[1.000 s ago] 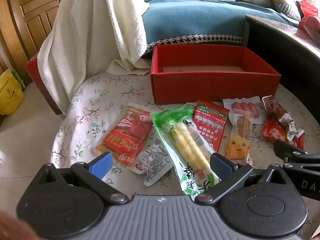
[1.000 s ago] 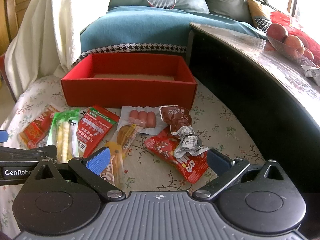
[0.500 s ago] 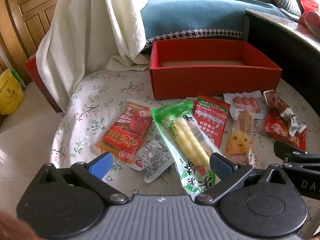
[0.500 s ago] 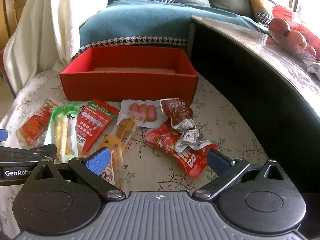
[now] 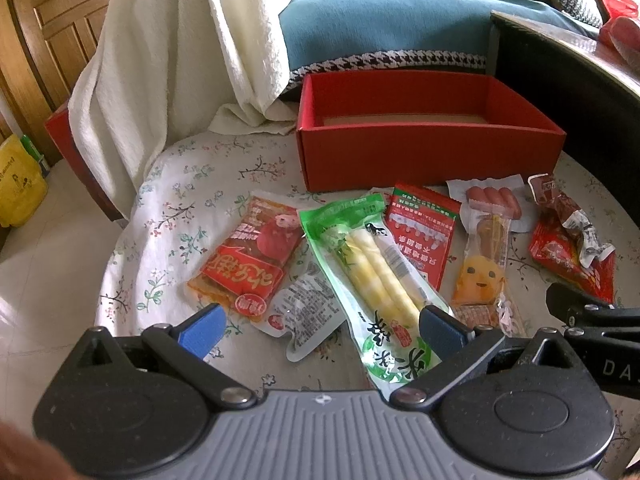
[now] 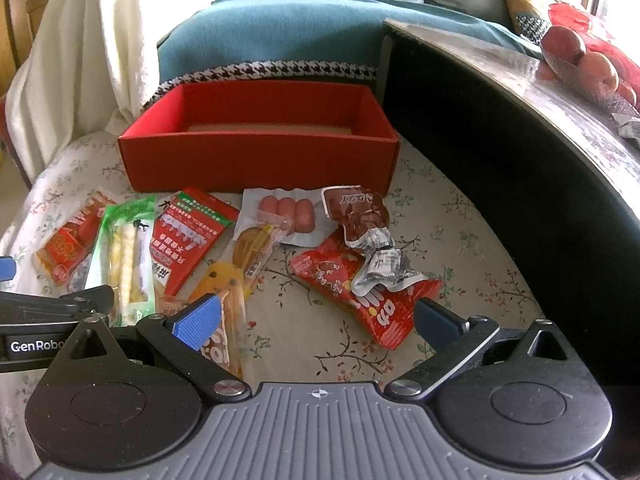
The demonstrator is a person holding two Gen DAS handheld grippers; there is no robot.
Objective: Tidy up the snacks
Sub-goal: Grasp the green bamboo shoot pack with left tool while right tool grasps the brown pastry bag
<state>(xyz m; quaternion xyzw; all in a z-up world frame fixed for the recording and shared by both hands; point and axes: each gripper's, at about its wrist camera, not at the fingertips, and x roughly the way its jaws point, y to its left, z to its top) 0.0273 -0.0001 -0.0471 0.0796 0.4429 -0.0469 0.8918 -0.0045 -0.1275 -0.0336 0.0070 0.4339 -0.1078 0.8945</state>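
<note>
- We hold our left gripper [image 5: 322, 330] low over the near edge of a tabletop [image 5: 192, 208] covered in a floral cloth, its jaws spread wide and gripping nothing.
- Our right gripper [image 6: 316, 320] hangs beside it at the same edge, jaws likewise wide apart and empty.
- An open red box [image 5: 424, 160] sits at the far side of the tabletop, only its bare brown floor visible inside.
- The snacks lie in a loose row on the cloth in front of the box, none inside it.
- From the left: a red-and-orange packet [image 5: 248, 264], a clear-backed packet [image 5: 308, 316] with printed text partly under its neighbours, and a long green bamboo-shoot pack [image 5: 380, 276] reaching toward our left gripper.
- Next come a red-and-green sachet [image 5: 424, 228], a clear wrapper with a yellow smiling face [image 5: 482, 268], and a small sausage pack [image 5: 496, 200] just before the box's front wall.
- At the right, a brown vacuum-sealed snack [image 6: 360, 216] lies across a crumpled red bag [image 6: 384, 304], touching it; that bag's near end sits between the right gripper's blue pads [image 6: 198, 318].
- A white blanket [image 5: 168, 52] drapes over seating behind the tabletop, beside a teal cushion [image 5: 380, 28].
</note>
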